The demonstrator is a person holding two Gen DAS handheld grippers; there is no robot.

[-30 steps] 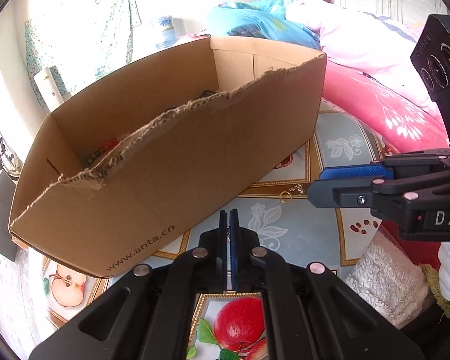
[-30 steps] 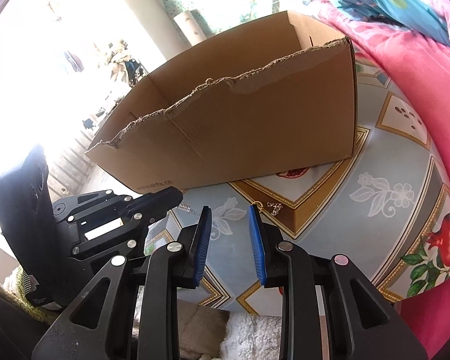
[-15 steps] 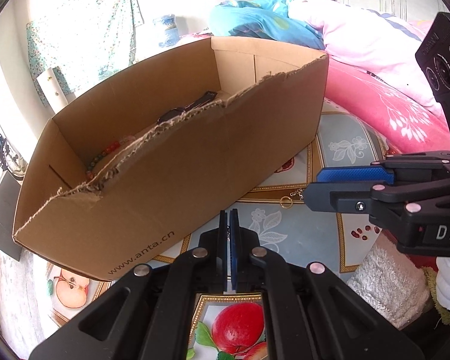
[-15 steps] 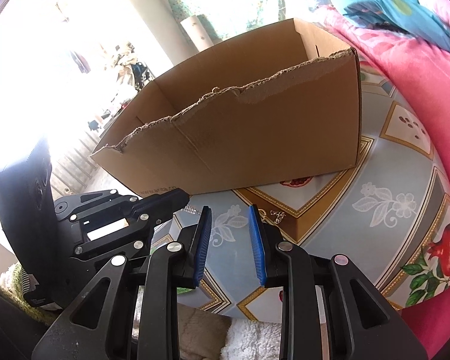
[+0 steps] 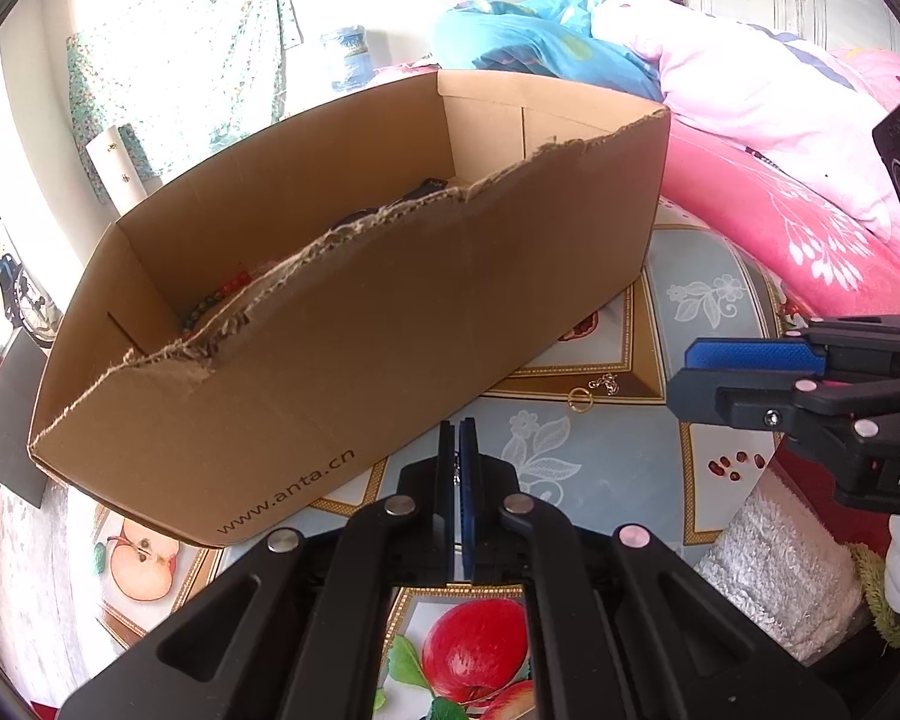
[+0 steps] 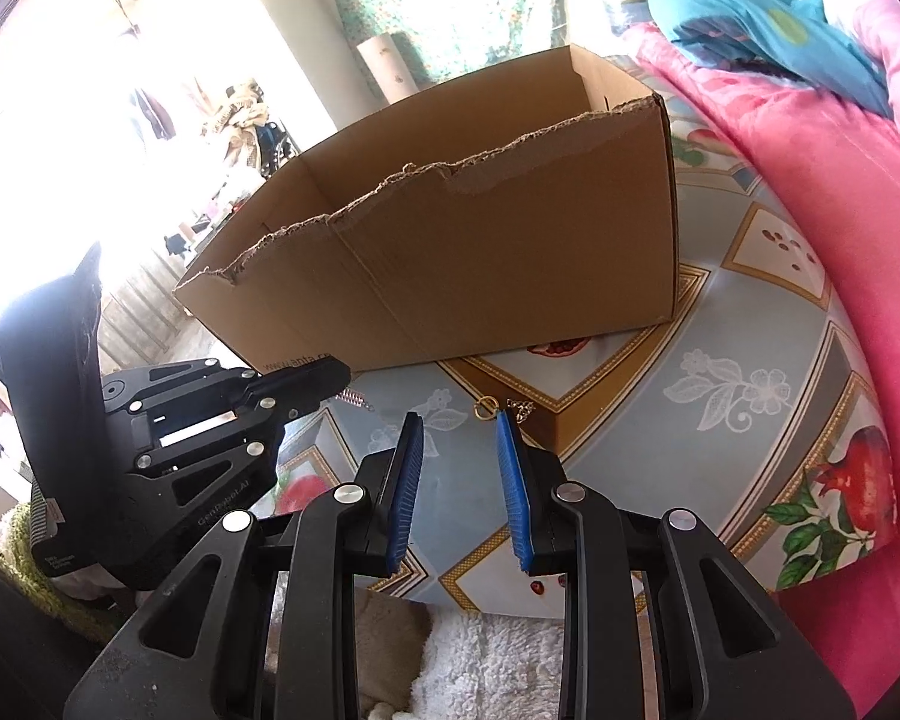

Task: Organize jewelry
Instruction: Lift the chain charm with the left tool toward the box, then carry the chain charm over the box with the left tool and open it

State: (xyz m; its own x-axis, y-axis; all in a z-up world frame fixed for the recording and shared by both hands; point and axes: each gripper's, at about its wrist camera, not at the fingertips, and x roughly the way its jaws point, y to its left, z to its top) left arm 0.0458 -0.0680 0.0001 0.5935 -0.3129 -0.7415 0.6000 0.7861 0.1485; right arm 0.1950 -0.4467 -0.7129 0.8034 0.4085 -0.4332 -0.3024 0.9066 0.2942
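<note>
Left wrist view. Left gripper (image 5: 459, 438) closed, pads pressed together, a thin glint of fine chain apparently pinched between them — too small to confirm. Held low over the patterned tablecloth (image 5: 600, 456), just short of the cardboard box (image 5: 390, 324), probably poised for a lift over the torn near wall. Inside the box, a beaded bracelet (image 5: 222, 294) and a dark strap-like piece (image 5: 414, 192) already lying on the floor of it, partly hidden by the wall. On the cloth, a gold ring (image 5: 579, 400) with a short silver chain (image 5: 606, 384) beside it, apart from the box and near its right front corner. Right gripper (image 5: 690, 372) entering from the right, level with those pieces.

Right wrist view. Right gripper (image 6: 459, 420) partly open, nothing between the blue pads — aimed at the gold ring (image 6: 484, 411) and silver chain (image 6: 519, 407) lying just beyond the fingertips. Open cloth on all sides of them; box wall (image 6: 480, 276) well behind, so room for a forward approach. Left gripper (image 6: 330, 375) close on the left, the one crowding neighbour. Ragged, uneven top edge of the box likely to snag a dangling chain unless cleared high.
</note>
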